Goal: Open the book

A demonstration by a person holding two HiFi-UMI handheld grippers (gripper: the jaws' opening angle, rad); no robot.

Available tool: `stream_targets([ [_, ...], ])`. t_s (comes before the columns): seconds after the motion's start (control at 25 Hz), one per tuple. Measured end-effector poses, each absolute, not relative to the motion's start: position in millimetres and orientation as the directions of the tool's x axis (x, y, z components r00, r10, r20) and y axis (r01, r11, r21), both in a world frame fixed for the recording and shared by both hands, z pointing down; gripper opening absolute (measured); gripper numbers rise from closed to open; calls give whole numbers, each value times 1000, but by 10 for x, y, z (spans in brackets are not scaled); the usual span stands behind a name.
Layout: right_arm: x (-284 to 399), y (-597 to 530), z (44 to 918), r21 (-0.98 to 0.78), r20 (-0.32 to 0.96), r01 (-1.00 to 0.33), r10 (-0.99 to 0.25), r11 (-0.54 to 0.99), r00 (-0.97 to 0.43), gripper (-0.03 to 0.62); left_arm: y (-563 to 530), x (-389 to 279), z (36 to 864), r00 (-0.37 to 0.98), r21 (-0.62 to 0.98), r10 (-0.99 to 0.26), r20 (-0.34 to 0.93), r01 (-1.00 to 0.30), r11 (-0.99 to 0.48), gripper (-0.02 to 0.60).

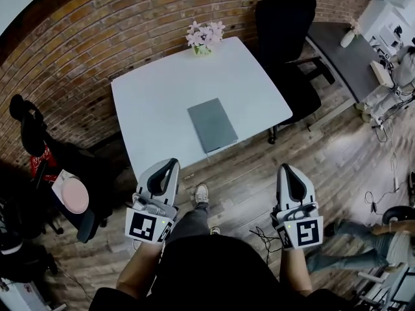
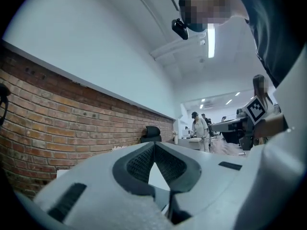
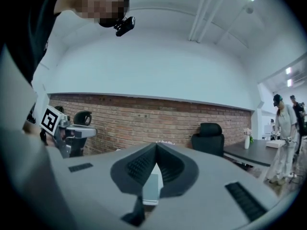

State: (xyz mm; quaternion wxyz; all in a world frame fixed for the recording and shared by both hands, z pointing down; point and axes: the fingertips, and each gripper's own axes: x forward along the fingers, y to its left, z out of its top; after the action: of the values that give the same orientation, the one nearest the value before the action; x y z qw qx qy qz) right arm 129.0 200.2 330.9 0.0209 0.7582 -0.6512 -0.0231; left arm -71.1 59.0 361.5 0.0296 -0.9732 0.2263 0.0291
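A closed grey book (image 1: 213,125) lies flat on the white square table (image 1: 155,102), near the table's front edge. Both grippers are held level over the wooden floor, short of that edge and apart from the book. My left gripper (image 1: 170,163) sits below and left of the book. Its jaw tips meet with nothing between them in the left gripper view (image 2: 154,144). Below and right of the book is my right gripper (image 1: 286,168). Its jaws are also shut and empty in the right gripper view (image 3: 156,146).
A vase of pink flowers (image 1: 204,36) stands at the table's far edge by the brick wall. A black office chair (image 1: 285,18) is at the far right, with a dark table (image 1: 350,57) beyond it. A chair with a pink cushion (image 1: 71,193) stands at the left. Cables (image 1: 382,193) lie on the floor.
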Motion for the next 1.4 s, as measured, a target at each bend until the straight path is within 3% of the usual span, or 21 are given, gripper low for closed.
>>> stream_targets([
  [0.56,1555,382,3377,53,79,-995,-993,-88,92,11,-769,-303,3860,905,39,-425,-30,-424,-905,28],
  [0.96,1764,158,3446,49,109,-995,-990,-89,93,11,-917,-27,3874,915,53,-402,-15,-401,-914,28],
  [1.4,1986,37,3540,3,131,-1000,-991,22,-22,11,-842,20,3628,859,10,-512,-36,-512,-859,28],
])
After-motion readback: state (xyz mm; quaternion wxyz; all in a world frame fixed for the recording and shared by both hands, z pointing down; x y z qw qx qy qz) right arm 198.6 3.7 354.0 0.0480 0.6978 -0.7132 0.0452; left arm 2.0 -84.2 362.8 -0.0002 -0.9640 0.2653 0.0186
